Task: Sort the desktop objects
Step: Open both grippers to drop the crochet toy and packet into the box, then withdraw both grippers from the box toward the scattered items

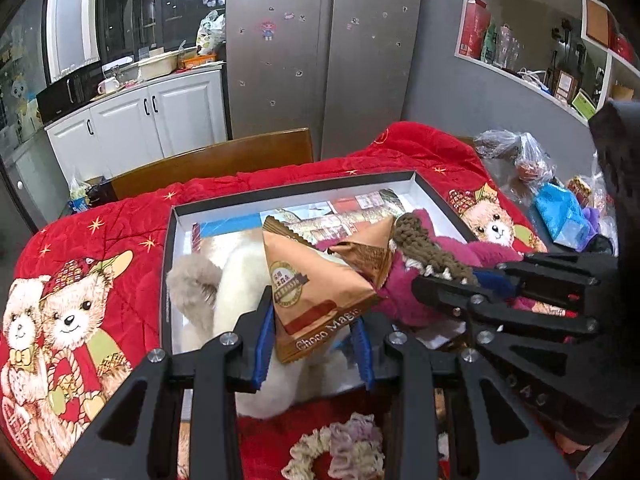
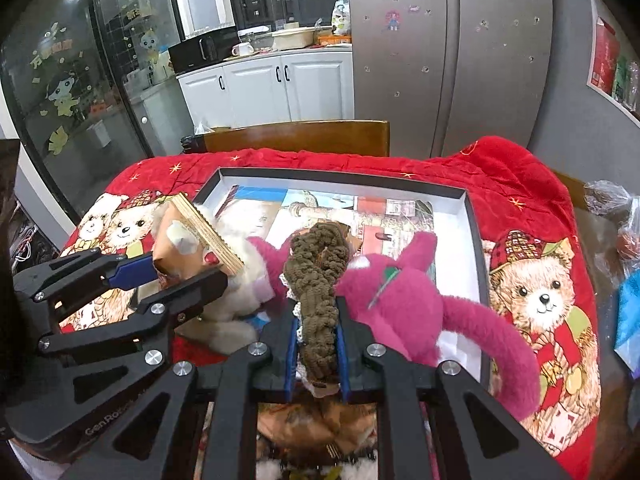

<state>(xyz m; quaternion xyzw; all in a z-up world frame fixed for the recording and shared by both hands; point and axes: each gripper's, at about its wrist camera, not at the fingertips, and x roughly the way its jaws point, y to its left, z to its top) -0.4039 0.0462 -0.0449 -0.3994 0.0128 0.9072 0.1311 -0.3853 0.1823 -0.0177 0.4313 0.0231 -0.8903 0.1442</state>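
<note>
Two items held at once, both above a shallow black-rimmed box (image 2: 476, 248) on a red bear-print blanket (image 1: 100, 248). Brown "Choco Magic" snack packet (image 1: 320, 280) pinched between the blue pads of the left gripper (image 1: 316, 348), raised over a white plush toy (image 1: 244, 292) lying in the box. Brown knitted scrunchie (image 2: 318, 300) clamped in the right gripper (image 2: 318, 344), long axis running straight ahead along the fingers — just above a magenta plush toy (image 2: 396, 304). Grippers close together, left one beside the right, both pointing toward the box's far wall. Box directly below and ahead of each — likely next, a short lowering and release. Another frilly scrunchie (image 1: 340, 452) on the blanket nearer the left gripper.
</note>
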